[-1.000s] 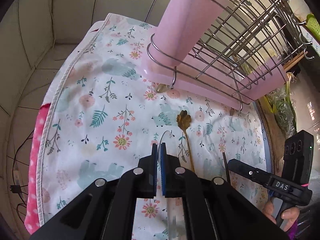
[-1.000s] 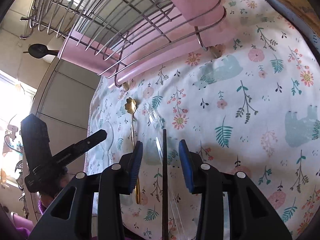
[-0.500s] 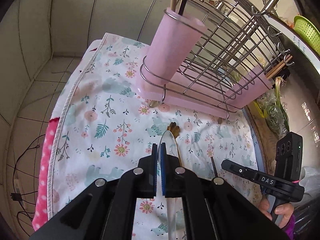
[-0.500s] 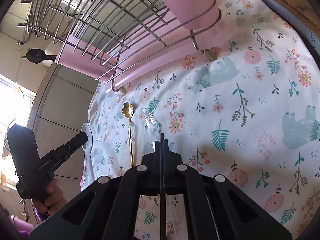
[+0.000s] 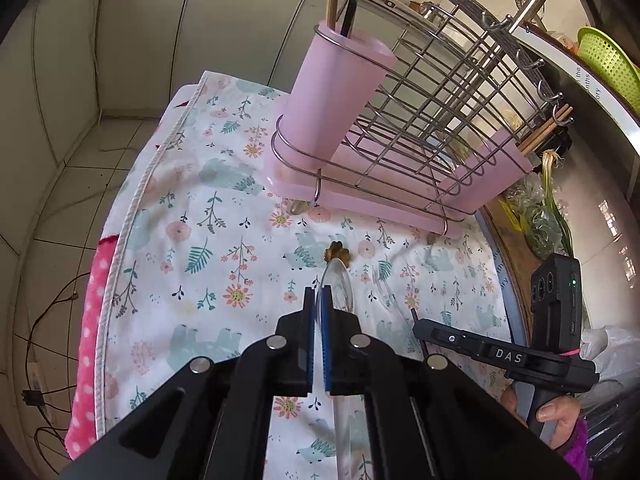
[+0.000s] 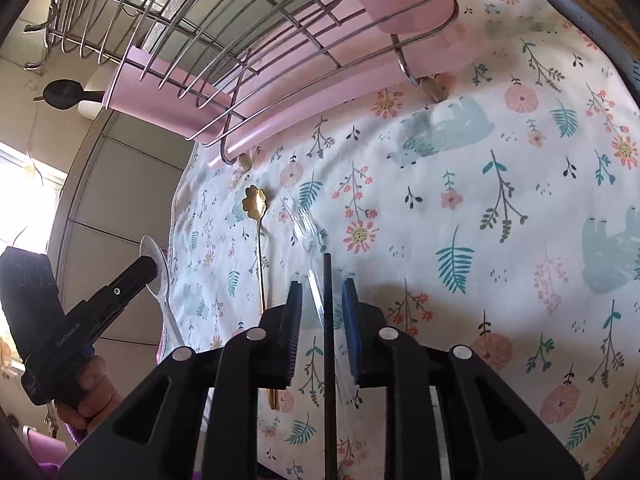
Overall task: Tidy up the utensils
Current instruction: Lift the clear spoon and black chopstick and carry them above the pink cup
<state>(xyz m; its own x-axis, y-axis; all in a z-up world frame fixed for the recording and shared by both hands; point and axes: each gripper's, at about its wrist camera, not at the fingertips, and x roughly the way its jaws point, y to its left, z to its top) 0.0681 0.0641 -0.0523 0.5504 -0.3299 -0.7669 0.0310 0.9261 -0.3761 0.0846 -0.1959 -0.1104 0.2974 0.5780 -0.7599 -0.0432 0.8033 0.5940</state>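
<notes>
The right gripper (image 6: 320, 280) has reopened around the dark chopstick (image 6: 328, 320); the left gripper (image 5: 319, 300) has lifted the clear spoon (image 5: 340, 288).

You have a floral tablecloth (image 5: 208, 216) spread over the table. Under it, at its left edge, a pink dotted towel (image 5: 86, 344) sticks out. Left of the cloth you see a tiled floor (image 5: 68, 184) with black cables (image 5: 38, 392) lying on it. Beyond the cloth's far right corner sit a green basket (image 5: 608, 60) and a bunch of greens (image 5: 548, 216).

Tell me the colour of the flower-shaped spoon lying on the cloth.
Gold; the flower-shaped spoon shows best in the right wrist view.
</notes>
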